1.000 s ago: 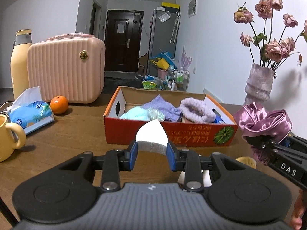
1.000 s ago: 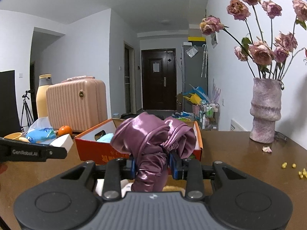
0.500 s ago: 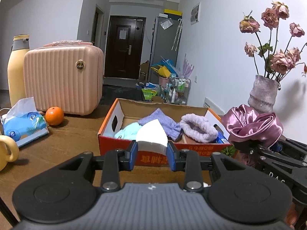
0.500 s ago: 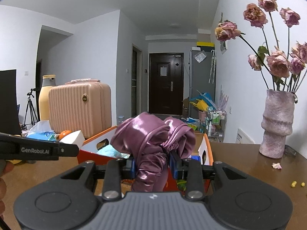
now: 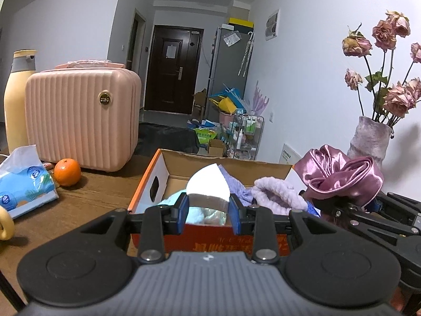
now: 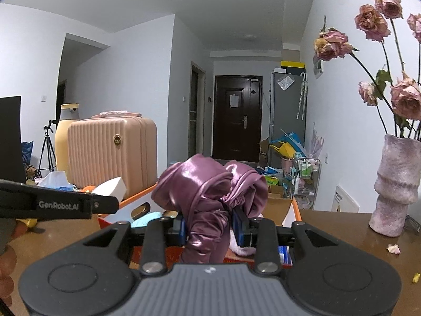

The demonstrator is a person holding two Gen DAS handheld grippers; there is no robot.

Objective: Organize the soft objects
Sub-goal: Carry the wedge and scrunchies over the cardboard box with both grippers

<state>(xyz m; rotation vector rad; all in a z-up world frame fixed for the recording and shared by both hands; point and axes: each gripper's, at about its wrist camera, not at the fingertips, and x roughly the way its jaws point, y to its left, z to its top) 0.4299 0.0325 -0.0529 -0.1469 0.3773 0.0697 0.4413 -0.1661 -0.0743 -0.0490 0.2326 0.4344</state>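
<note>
Nearer the orange box (image 5: 147, 181) than before, left tool (image 5: 208, 208) clenching white sponge (image 5: 208, 184), right tool (image 6: 210, 227) clenching purple satin scrunchie (image 6: 208, 184)

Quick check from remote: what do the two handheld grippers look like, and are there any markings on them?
Both have a grey ribbed body flanked by two black rounded housings with round discs, black linkage bars with silver screws, and blue pads on the fingers. The left gripper shows white "GenRobot.AI" lettering on its black side. The right gripper looks matte black from the side. No cables or sleeves visible.
</note>
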